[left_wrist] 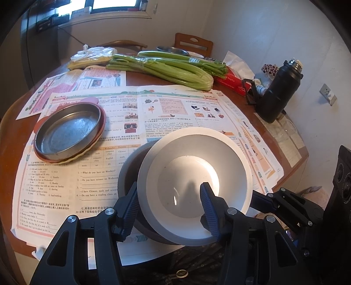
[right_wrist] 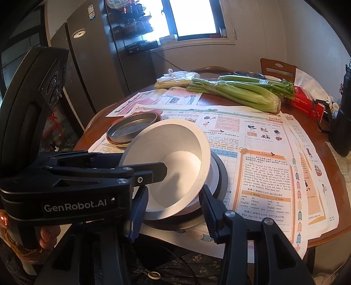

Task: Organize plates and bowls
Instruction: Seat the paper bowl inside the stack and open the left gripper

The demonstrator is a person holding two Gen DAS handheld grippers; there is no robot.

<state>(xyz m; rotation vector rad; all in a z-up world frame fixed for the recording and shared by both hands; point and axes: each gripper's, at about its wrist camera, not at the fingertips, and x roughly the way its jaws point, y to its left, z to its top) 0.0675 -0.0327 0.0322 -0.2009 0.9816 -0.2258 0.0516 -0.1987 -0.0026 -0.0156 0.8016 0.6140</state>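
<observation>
Daylight glares through a window (right_wrist: 193,17) above pale walls (left_wrist: 274,32), with wooden chairs (left_wrist: 194,43) behind the round wooden table (right_wrist: 329,179) and a dark cabinet (right_wrist: 92,65) left.

Daylight reaches you from the window (right_wrist: 193,17) at the top of both views; its pane is blown out to pure white. Below it the room is fairly dim and warm-toned, and the cabinet (right_wrist: 92,65) left of the window sits in shade. The white bowl (left_wrist: 195,175) shows a bright glare patch inside, with soft finger shadows beside it. Both views curve strongly, with black corners around the round picture. Print on the newspaper (right_wrist: 263,171) reads sharp; things nearest the window look softer.
</observation>
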